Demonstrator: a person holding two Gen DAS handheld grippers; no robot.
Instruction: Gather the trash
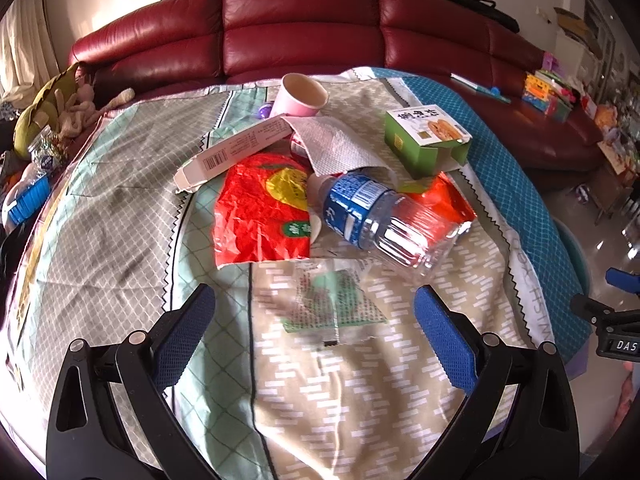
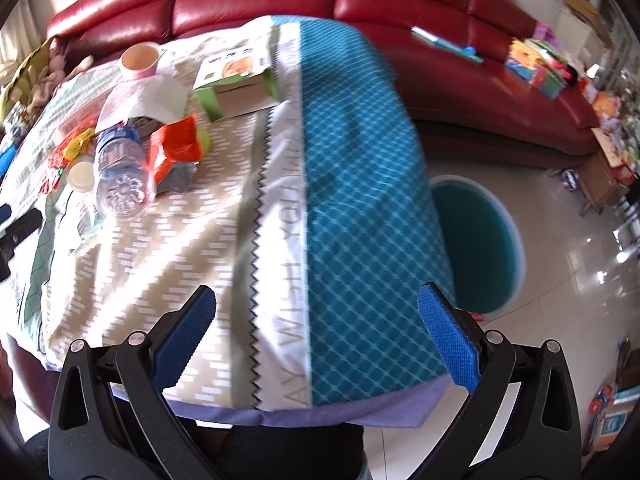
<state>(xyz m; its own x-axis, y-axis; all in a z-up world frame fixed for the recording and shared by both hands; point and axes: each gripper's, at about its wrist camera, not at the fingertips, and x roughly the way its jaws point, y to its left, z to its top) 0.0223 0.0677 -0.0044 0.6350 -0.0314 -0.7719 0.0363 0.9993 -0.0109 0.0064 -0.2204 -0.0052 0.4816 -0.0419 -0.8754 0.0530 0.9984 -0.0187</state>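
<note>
Both hand-held grippers, left and right, spread wide, empty; patterned tablecloth; red sofa behind.

Left gripper, black-framed with blue textured pads on its two fingers, held spread wide and empty above the near part of the cloth-covered table, tips pointing toward the far edge. Right gripper, of the same black frame and blue pads, likewise spread wide with nothing between the jaws, poised over the table's near right edge, one finger over the cloth and the other out past the edge. Seen from the left wrist, only a blurred sliver of the right gripper's black frame at the far right, clear of the table.
</note>
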